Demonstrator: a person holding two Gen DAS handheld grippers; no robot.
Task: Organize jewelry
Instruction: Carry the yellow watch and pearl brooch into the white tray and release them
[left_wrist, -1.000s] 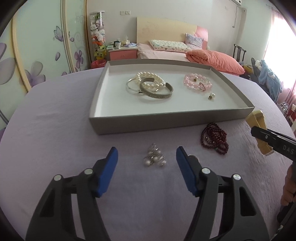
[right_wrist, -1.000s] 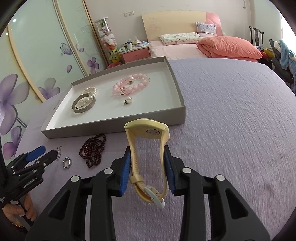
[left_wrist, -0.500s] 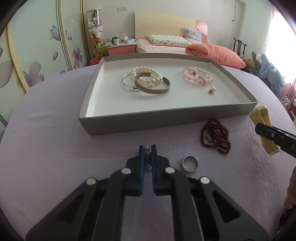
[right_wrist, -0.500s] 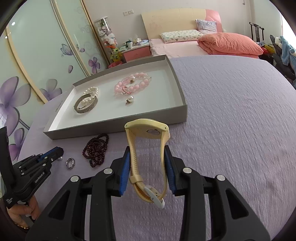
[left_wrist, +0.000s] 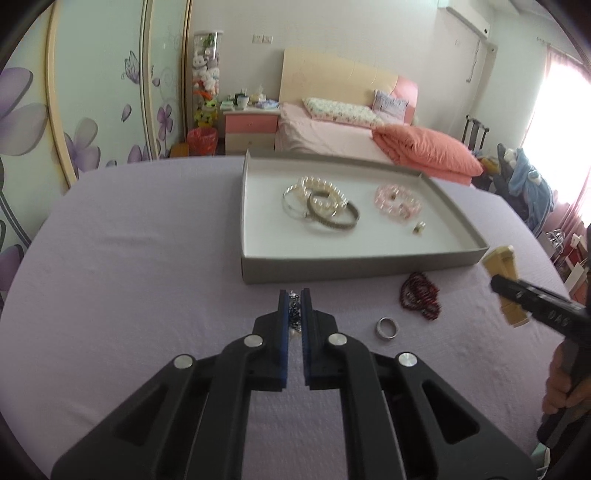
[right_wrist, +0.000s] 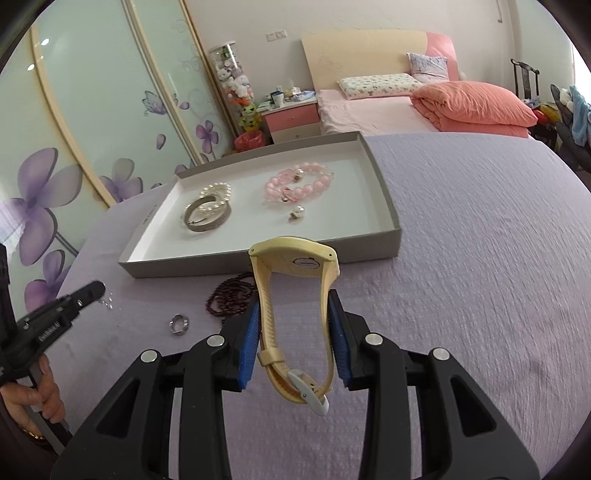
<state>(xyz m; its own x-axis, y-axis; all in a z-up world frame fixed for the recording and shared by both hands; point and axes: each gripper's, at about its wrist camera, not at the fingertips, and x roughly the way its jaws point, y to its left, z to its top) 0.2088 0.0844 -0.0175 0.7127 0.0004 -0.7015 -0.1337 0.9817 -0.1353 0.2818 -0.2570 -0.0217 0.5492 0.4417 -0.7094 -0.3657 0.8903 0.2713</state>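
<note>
Left tongs (left_wrist: 294, 295) near tray's edge (left_wrist: 354, 268)

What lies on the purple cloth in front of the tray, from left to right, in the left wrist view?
Left claw shut on a sparkly pearl piece → silver ring → dark red bead bracelet → cream watch in the right claw.

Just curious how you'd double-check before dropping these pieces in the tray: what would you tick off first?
1. Left fingers shut on the earrings: ok.
2. Right fingers shut on the watch: ok.
3. Earrings lifted clear of the cloth: cannot tell.
4. Free floor in the tray for both: ok.
5. Ring and red beads tidied: not ok, they lie outside the tray.
</note>
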